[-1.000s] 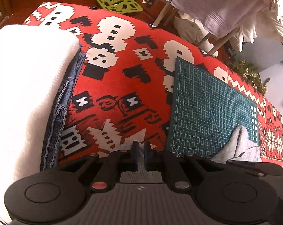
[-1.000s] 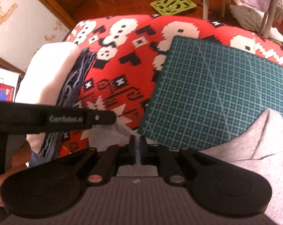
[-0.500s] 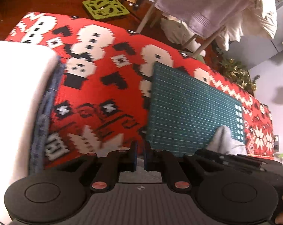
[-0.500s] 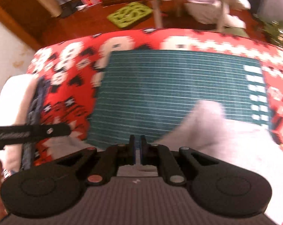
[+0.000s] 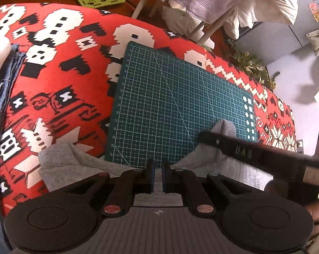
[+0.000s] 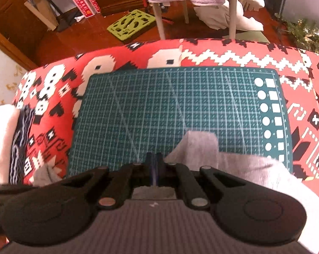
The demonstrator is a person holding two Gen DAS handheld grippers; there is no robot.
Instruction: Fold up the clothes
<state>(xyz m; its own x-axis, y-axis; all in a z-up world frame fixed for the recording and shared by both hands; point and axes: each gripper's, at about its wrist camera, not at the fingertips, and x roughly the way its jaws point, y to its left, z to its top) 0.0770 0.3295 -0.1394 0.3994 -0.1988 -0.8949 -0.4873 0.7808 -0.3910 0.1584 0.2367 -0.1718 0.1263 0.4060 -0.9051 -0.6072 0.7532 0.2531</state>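
The left gripper has its jaws nearly together, pinching the near edge of the grey garment, which spreads to both sides of it, part on the red patterned cloth, part on the green cutting mat. The right gripper is pressed shut on the same garment, w/ a grey fold rising just right of its tips (blurry there). A folded stack, white over denim, sits well apart at the left edge.
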